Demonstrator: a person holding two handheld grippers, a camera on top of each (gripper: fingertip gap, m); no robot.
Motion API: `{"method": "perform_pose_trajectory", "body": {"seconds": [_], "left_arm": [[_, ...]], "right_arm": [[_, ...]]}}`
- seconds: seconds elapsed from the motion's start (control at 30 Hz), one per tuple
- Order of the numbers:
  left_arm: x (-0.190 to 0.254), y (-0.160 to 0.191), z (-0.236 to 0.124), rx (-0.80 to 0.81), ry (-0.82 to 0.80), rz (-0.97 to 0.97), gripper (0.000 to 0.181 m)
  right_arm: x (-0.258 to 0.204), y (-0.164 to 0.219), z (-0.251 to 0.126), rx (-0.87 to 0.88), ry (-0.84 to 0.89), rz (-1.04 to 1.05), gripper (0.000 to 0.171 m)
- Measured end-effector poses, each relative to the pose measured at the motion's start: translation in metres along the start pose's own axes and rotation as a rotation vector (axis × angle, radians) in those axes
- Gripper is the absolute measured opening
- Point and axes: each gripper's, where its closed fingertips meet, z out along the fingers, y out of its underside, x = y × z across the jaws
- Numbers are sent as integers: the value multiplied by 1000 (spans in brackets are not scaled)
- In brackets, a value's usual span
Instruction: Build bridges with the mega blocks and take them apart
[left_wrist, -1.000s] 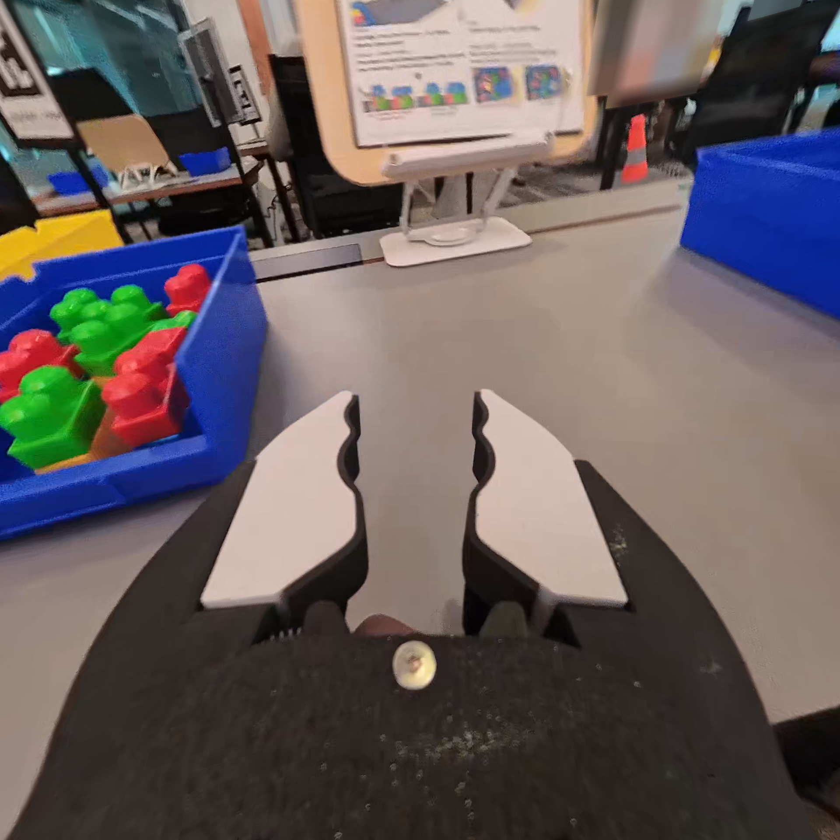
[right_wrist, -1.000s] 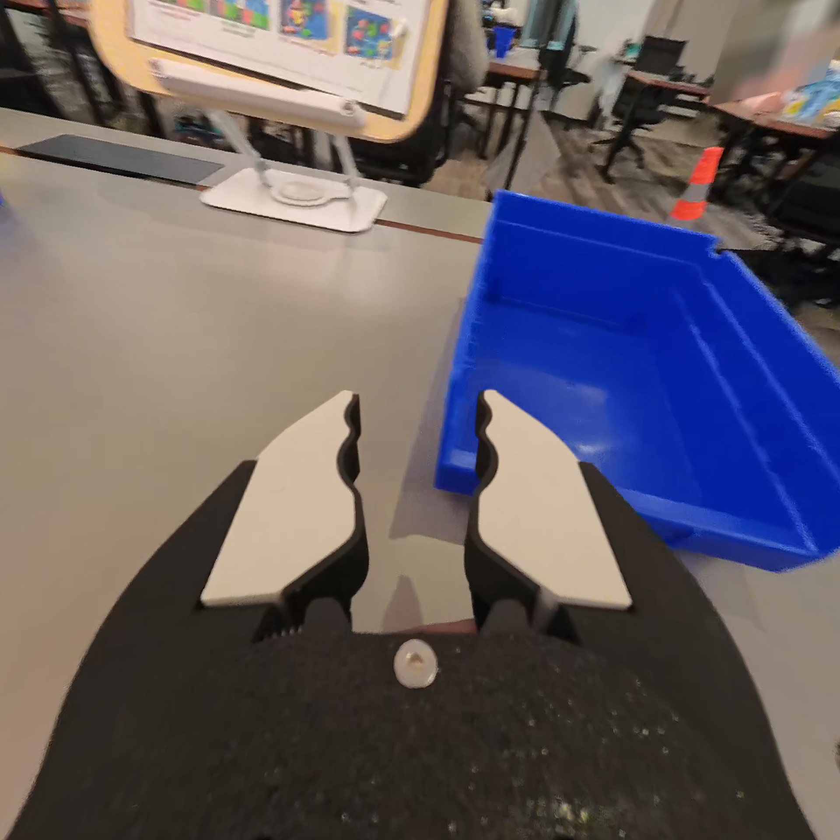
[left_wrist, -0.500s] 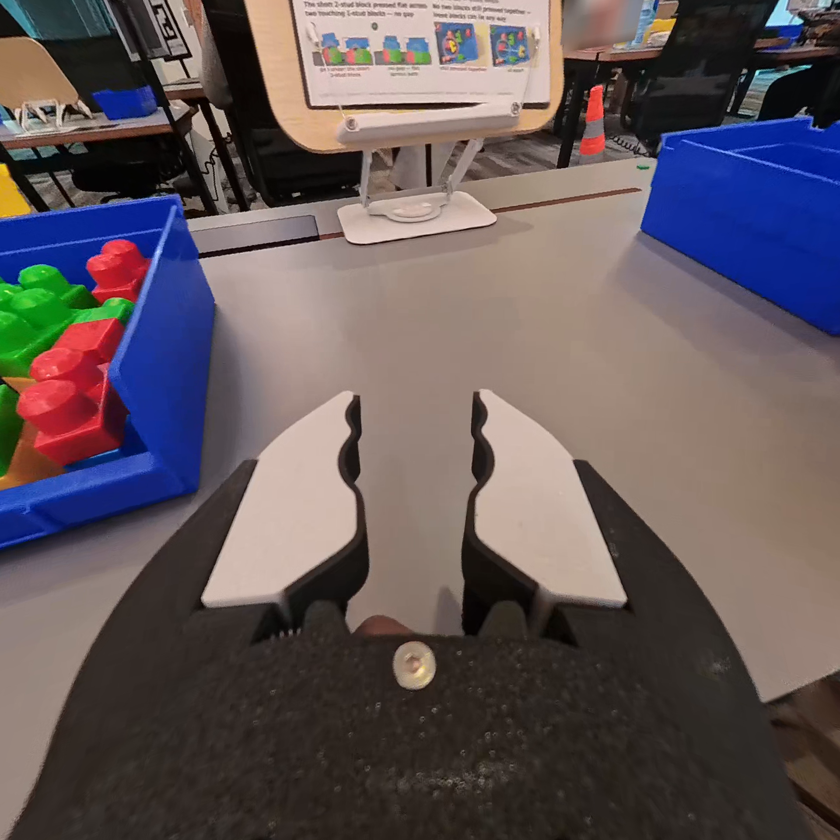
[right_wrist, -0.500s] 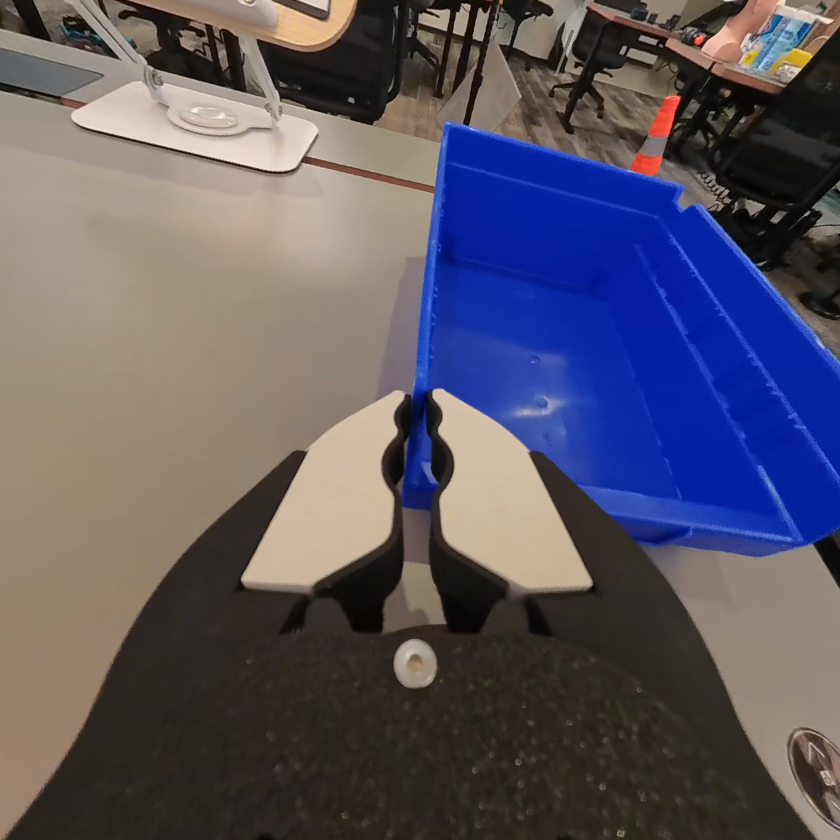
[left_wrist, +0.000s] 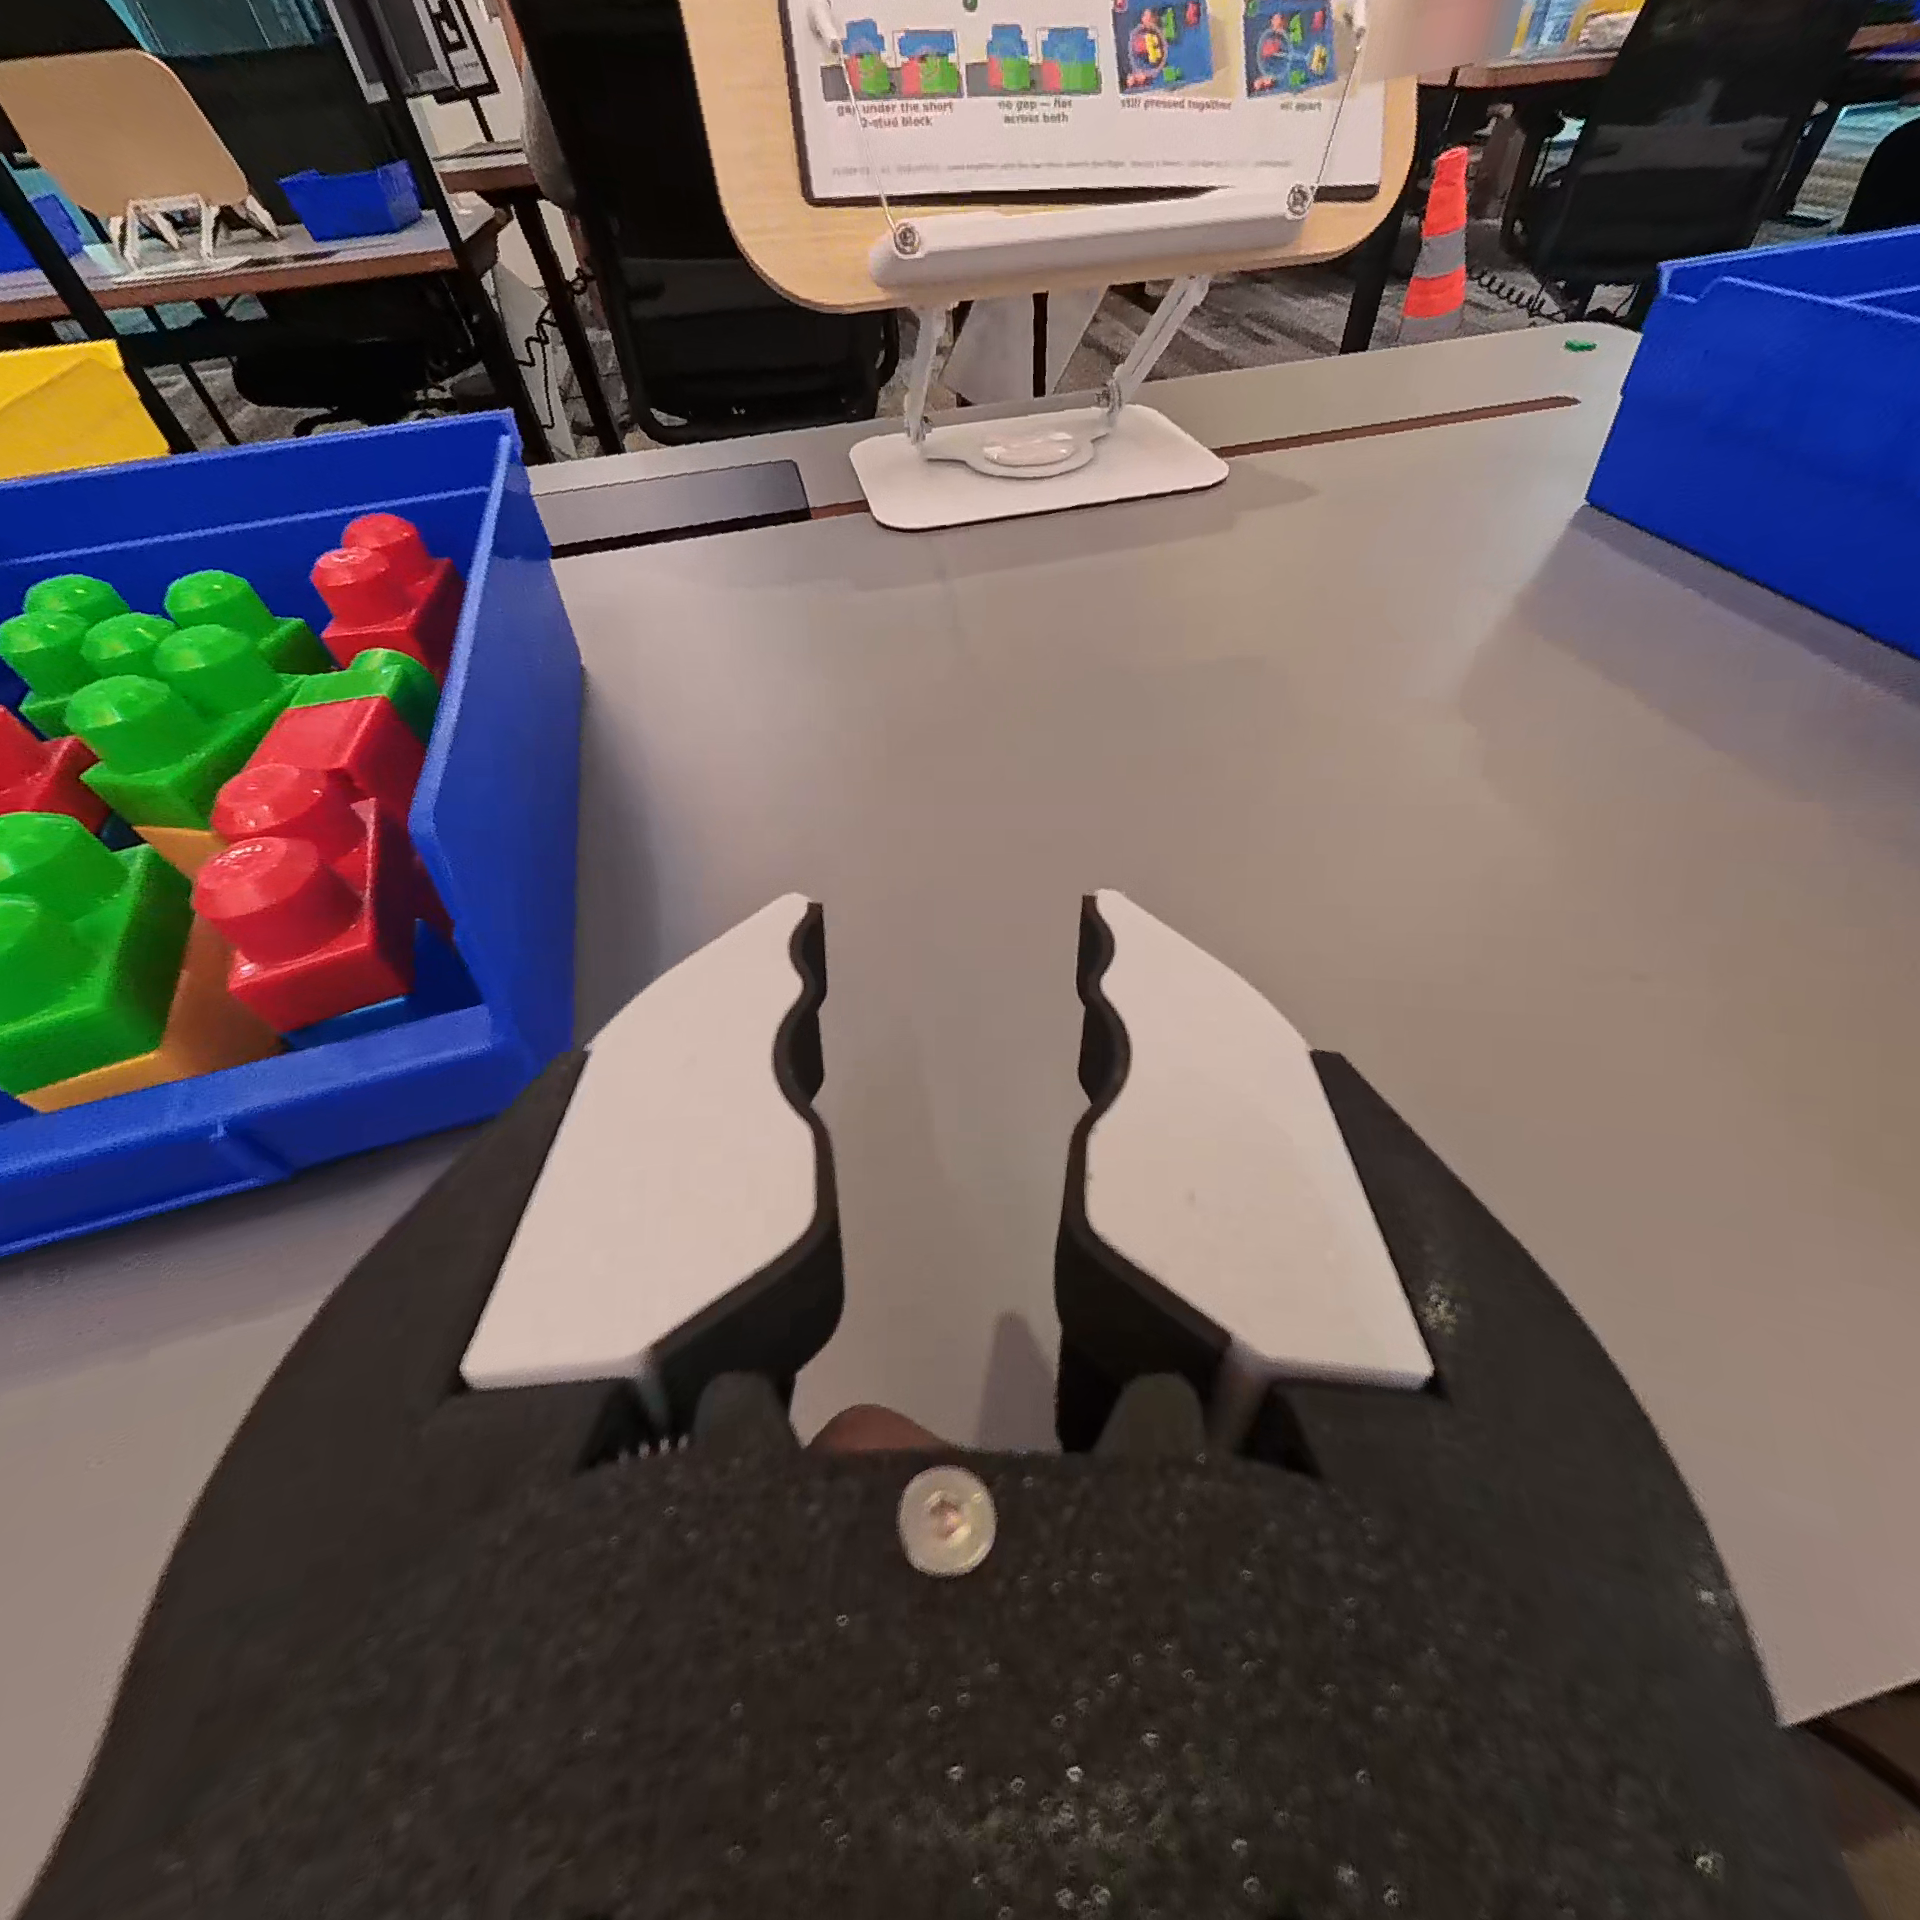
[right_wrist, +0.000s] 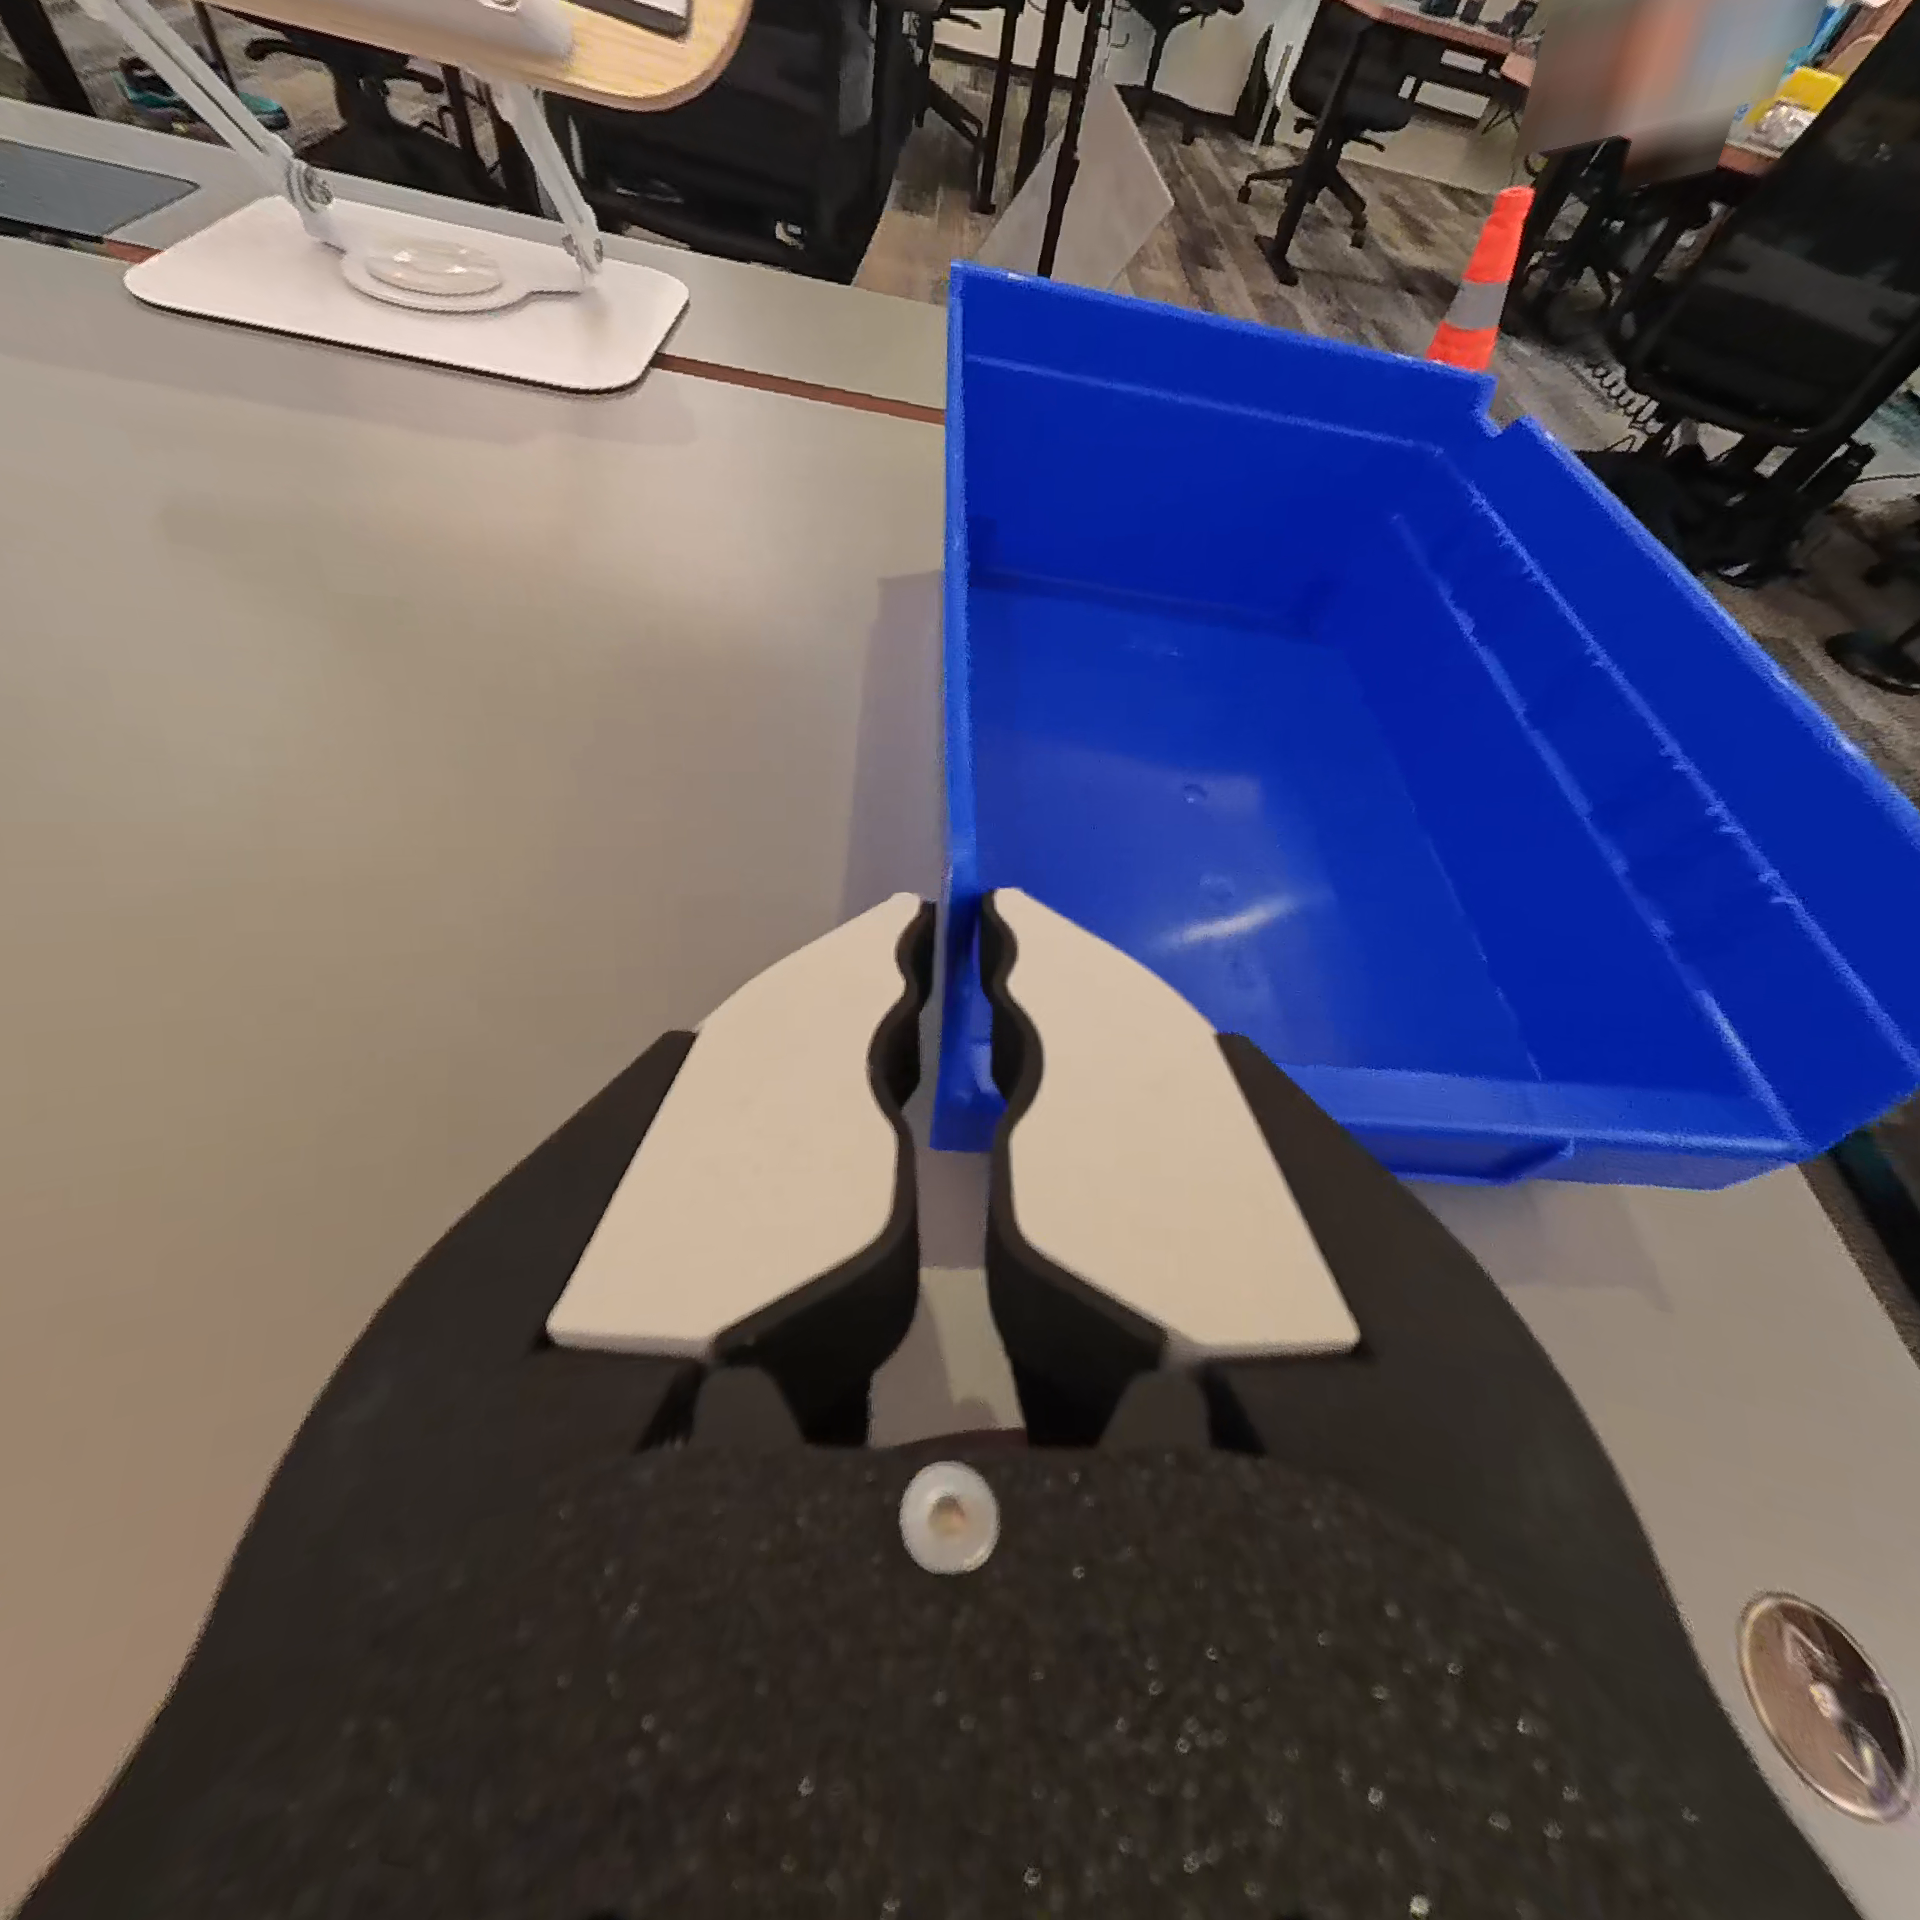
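Red blocks (left_wrist: 301, 925) and green blocks (left_wrist: 177, 707) lie heaped with orange ones in a blue bin (left_wrist: 499, 790) at the left of the grey table. My left gripper (left_wrist: 951, 914) is open and empty over bare table, just right of that bin's near corner. My right gripper (right_wrist: 954, 909) has its fingers almost together with nothing between them. It hovers in front of the near left corner of a second blue bin (right_wrist: 1195, 468) with nothing in it. That bin also shows at the far right of the left wrist view (left_wrist: 1766, 468).
A wooden instruction board (left_wrist: 1049, 125) on a white stand (left_wrist: 1039, 462) is at the table's far edge; the stand's base shows in the right wrist view (right_wrist: 416, 291). A round metal disc (right_wrist: 1829, 1714) is set in the table near the right edge. Chairs, desks and an orange cone (right_wrist: 1486, 281) lie beyond. There is about 40 cm between the tips of the two grippers. My right gripper is the nearer one to the round metal disc (right_wrist: 1829, 1714): about 25 cm, against 60 cm.
My right gripper has closed from open to nearly shut and moved nearer the empty bin's corner. My left gripper stayed open and its view swung, then settled beside the block bin.
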Motion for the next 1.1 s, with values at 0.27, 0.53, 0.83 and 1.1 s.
{"method": "perform_pose_trajectory", "body": {"seconds": [0.27, 0.53, 0.83, 1.1], "left_arm": [[-14, -6, -3, 28, 17, -89, 55], [-30, -29, -15, 116, -39, -101, 86], [-23, -30, -14, 85, -43, -100, 101], [-16, 12, 4, -26, -4, -171, 99]], "right_arm": [[-2, -32, -45, 163, 27, -39, 57], [-67, -59, -50, 224, -205, 10, 94], [-101, -73, -44, 238, -238, -32, 96], [-90, -60, -53, 199, -200, 12, 90]]}}
